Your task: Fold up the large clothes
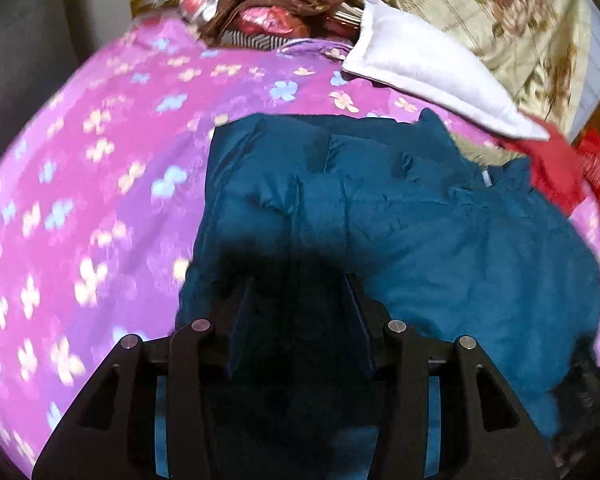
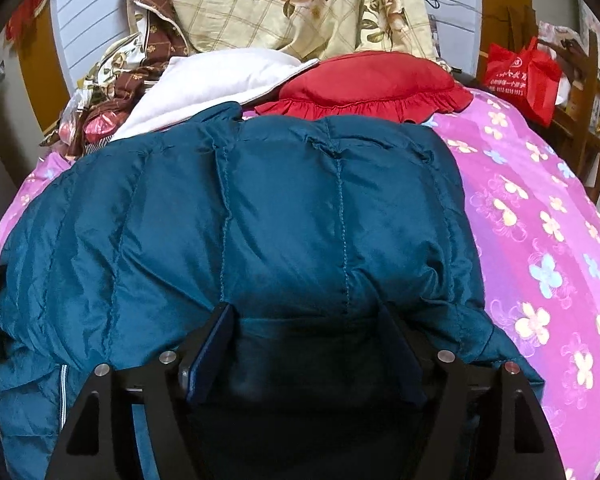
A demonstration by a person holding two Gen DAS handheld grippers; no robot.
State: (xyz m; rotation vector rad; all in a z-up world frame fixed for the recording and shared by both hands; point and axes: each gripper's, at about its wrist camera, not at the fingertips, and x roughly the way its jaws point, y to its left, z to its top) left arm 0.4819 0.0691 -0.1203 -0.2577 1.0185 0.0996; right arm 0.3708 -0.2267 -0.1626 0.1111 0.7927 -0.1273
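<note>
Your coat [image 2: 284, 216] lies on the bed [image 2: 548, 240], spread across the pink flower sheet, and it sits right under and in front of both hand-held grippers. The right hand-held gripper [image 2: 306, 344] has its fingers set fairly wide, with puffy blue cloth bulging between them; you cannot tell for sure if they pinch it or just rest on it. The left hand-held gripper [image 1: 298, 320] also points into the coat [image 1: 380, 220], its fingers a bit closer, with dark cloth between them, and the picture there is too dark and blurry to say if it grips. From the right view the coat stretches away from you toward the red pillow [image 2: 368, 80], and its sewn lines run that same way, so a fold would likely go along or across those lines. Both hands look about as near to it, each at the close edge. The coat is teal, shiny, soft and puffy, so it may slip and spring back. Behind it lie a white pad [image 2: 212, 80] and a cream rose quilt [image 2: 292, 4]. A red bag [image 2: 520, 76] hangs off to the right.
</note>
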